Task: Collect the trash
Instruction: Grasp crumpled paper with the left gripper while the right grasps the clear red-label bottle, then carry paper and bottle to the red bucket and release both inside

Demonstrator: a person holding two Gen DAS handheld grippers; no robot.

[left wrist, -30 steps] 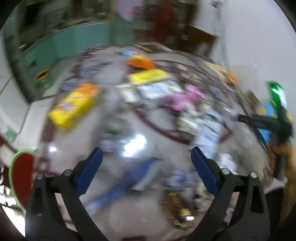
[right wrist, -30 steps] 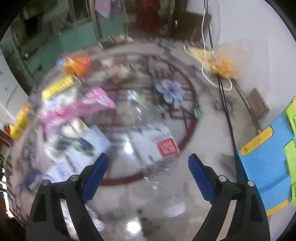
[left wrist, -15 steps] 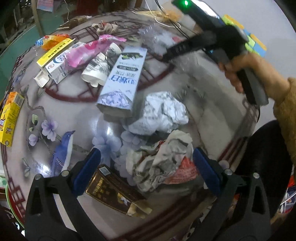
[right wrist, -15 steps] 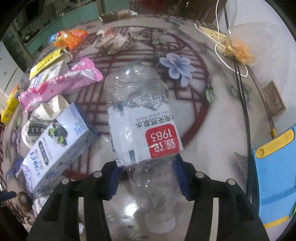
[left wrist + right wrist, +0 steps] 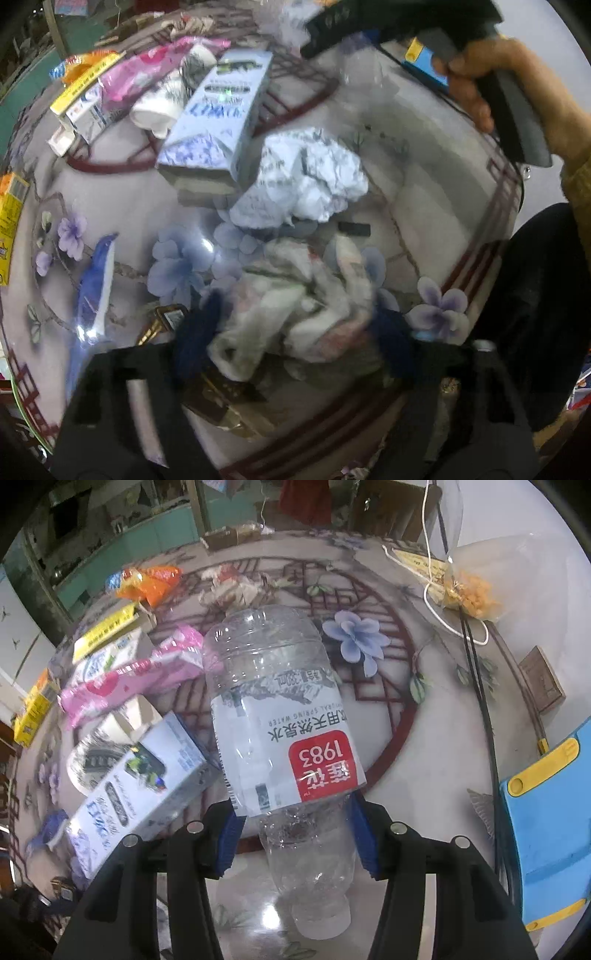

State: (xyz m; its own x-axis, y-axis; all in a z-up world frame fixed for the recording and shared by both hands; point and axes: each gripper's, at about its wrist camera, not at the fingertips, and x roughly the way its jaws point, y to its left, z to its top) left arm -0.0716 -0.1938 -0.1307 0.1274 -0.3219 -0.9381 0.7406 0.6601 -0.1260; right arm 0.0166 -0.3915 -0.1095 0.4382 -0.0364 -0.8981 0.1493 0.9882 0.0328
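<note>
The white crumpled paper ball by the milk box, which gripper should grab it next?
Probably neither yet. The right gripper grips the plastic bottle; the left gripper is around another wad, though nearest the white paper ball.

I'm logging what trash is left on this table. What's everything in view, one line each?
plastic bottle: 1, clear, red-white label, in right gripper
crumpled newspaper: 1, grey-white, between left gripper pads
white paper ball: 1, mid-table
carton: 1, pale blue, left of bottle
pink wrapper: 1, behind carton
orange bag: 1, far left
yellow box: 1, left edge
blue board: 1, right edge
table: 1, floral glass
left gripper: 1, black, blurred
right gripper: 1, black
</note>
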